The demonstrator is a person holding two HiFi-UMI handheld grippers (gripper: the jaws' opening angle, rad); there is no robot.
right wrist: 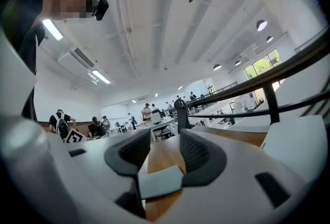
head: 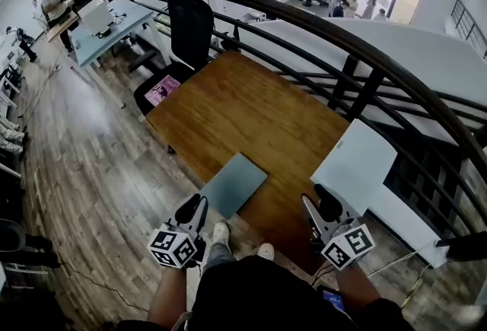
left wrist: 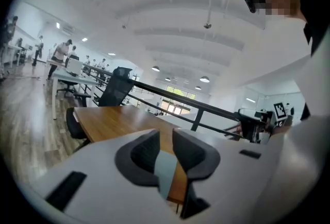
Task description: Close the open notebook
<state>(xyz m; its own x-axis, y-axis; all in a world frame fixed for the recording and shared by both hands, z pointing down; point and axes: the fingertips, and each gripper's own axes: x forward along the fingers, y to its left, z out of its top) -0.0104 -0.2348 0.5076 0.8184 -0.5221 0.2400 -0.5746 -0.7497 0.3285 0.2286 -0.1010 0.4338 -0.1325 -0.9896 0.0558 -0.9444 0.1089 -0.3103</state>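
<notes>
Nearest me, my left claw [head: 190,211] stands narrowly apart and my right claw [head: 326,209] a little wider; neither grips anything. Their cubes carry black-and-white square markers, no words. Just beyond, between the two claws, the notebook [head: 233,185] lies flat on the desk's [head: 259,116] near edge, its plain grey cover up and closed. A white sheet [head: 356,166] overhangs the right side. On the far black chair [head: 189,25] lies a pink leaflet [head: 162,90], its print unreadable.

Your left claw [left wrist: 166,141] has its jaws slightly apart, gripping nothing; through the gap you see the grey-blue notebook [left wrist: 166,169] lying on the wooden worktop [left wrist: 116,120].
</notes>
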